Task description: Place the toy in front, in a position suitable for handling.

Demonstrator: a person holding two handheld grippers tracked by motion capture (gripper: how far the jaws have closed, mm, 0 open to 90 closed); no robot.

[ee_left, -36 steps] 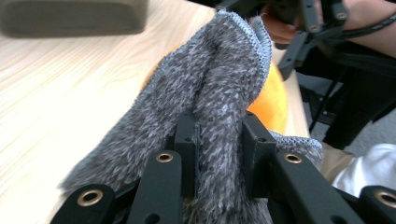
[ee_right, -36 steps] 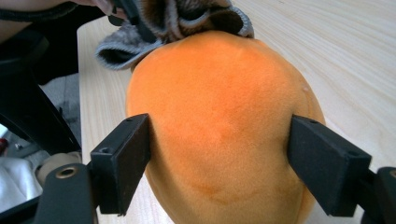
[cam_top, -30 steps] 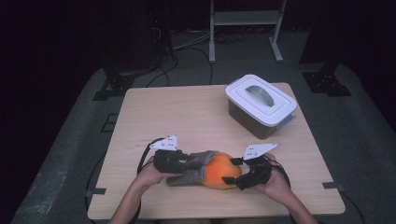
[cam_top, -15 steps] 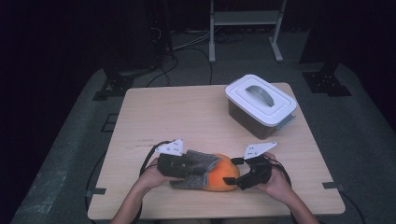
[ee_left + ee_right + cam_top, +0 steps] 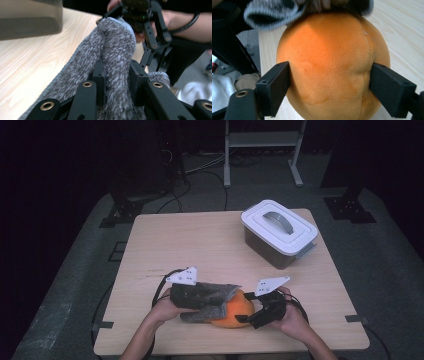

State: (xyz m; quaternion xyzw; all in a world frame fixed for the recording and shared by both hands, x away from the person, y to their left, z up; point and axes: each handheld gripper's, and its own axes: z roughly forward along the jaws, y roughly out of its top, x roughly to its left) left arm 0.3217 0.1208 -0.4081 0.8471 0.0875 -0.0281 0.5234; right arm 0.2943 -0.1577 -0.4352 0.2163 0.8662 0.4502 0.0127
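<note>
Near edge of the table (image 5: 165,240), middle: orange plush ball (image 5: 231,309) lying on the wood, its left part under a grey fuzzy cloth (image 5: 210,295). Left gripper (image 5: 117,82) pinching a fold of that cloth, jaws pressed tight on the fabric. Right gripper (image 5: 329,87) at the ball's right side, jaws spread wide, one on either side of the ball at its widest, having just opened a little further; pads at the plush surface, whether pressing cannot be told. Far right on the table, well apart: dark box (image 5: 272,251) with white lid (image 5: 278,225), grey handle on top.
</note>
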